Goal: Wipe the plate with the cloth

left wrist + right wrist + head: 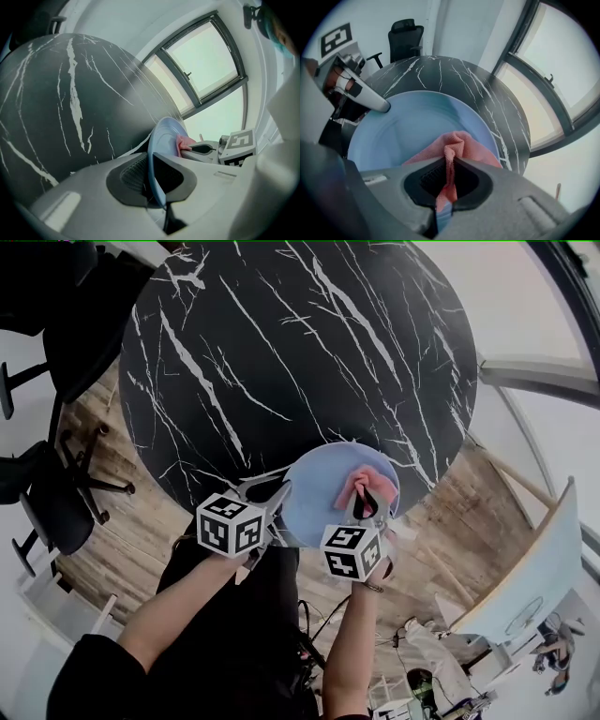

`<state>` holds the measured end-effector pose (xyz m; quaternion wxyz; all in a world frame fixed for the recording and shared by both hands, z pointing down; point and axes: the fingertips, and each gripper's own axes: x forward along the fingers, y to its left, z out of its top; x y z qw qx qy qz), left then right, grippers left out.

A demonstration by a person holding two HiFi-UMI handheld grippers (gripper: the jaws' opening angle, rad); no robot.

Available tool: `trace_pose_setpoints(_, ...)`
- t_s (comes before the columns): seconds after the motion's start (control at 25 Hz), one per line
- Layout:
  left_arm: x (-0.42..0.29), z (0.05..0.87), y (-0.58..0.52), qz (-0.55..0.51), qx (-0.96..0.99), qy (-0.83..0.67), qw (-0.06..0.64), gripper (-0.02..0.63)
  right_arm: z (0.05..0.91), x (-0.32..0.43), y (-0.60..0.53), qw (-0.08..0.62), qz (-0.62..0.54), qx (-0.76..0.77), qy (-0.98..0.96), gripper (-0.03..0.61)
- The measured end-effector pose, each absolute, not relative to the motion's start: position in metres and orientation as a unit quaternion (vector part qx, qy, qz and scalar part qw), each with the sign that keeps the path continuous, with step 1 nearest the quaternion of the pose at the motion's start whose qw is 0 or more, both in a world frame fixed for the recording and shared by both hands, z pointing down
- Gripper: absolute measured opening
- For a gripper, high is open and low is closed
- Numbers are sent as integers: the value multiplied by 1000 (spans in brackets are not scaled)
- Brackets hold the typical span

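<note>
A pale blue plate is held up over the near edge of the round black marble table. My left gripper is shut on the plate's left rim; in the left gripper view the plate stands edge-on between the jaws. My right gripper is shut on a pink cloth, which lies bunched against the plate's right part. In the right gripper view the cloth is pinched between the jaws and spreads on the plate.
Black office chairs stand left of the table on the wooden floor. A window runs along the far side of the table. A white board leans at the right. The person's arms reach in from below.
</note>
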<state>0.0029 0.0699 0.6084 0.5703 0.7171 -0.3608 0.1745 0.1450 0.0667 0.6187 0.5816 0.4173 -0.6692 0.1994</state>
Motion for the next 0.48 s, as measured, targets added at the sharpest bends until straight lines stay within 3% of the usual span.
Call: trace_pose_setpoints(0.48, 1, 609, 71, 178, 712, -371, 569, 31, 621, 194, 87, 619, 194, 435, -624, 14)
